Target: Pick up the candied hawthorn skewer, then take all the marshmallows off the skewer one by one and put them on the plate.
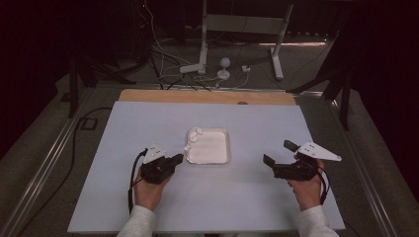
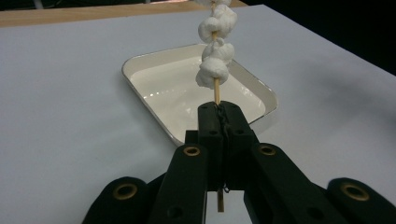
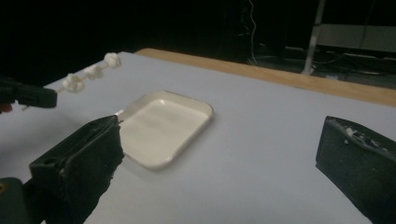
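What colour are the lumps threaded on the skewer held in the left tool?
White, on a pale wooden skewer; the lumps show best in the left gripper view.

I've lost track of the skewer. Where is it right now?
The skewer is pinched in the left claw, its white pieces hanging above the near-left corner of the white tray at the table's middle.

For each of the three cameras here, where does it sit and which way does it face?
High view: above the near table edge, looking forward and down; both hands, left gripper, right gripper.
Left gripper view: along shut jaws clamping the marshmallow skewer above the tray.
Right gripper view: between open jaws toward the tray.
All three share tray and skewer.
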